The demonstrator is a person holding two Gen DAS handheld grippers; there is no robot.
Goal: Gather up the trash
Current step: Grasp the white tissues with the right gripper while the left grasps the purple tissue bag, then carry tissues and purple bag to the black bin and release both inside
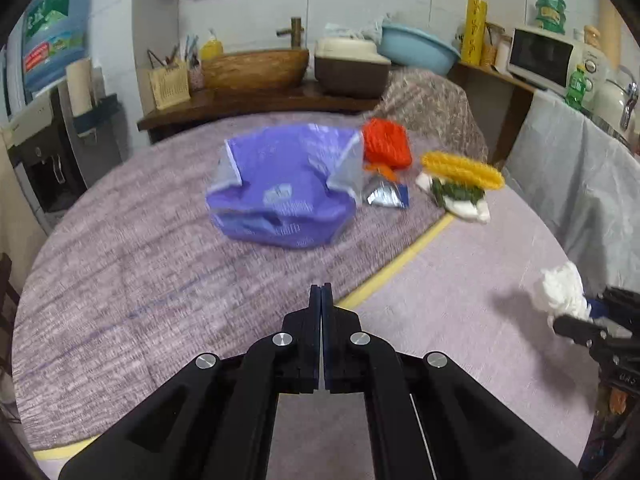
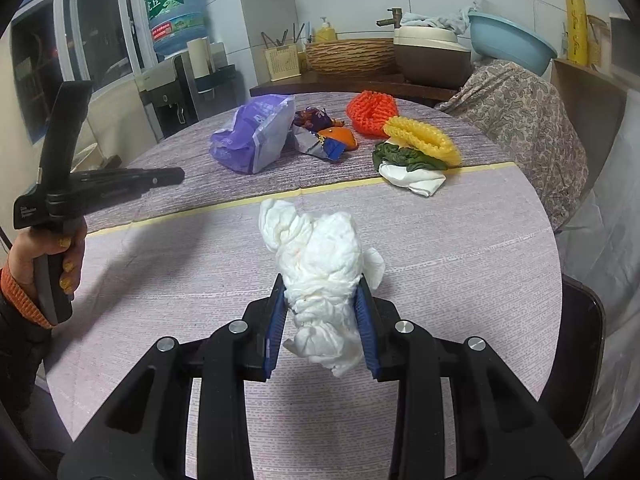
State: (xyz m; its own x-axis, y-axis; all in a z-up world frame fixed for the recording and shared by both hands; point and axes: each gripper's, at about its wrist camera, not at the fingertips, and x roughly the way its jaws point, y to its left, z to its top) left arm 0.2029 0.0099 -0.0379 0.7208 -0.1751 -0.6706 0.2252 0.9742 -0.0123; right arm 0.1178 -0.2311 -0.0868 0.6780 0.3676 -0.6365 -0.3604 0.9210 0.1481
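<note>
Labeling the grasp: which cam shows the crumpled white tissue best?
Right wrist view: the crumpled white tissue sits centred and sharp, pinched between the right gripper fingers above the table. The left wrist view catches only a small piece of it at the right edge, partly blocked by that gripper.

white tissue wad, purple plastic bag, orange mesh, yellow mesh, mauve tablecloth

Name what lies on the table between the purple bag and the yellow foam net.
In the right wrist view: a crumpled foil wrapper and orange peel between the purple bag and yellow foam net.
</note>
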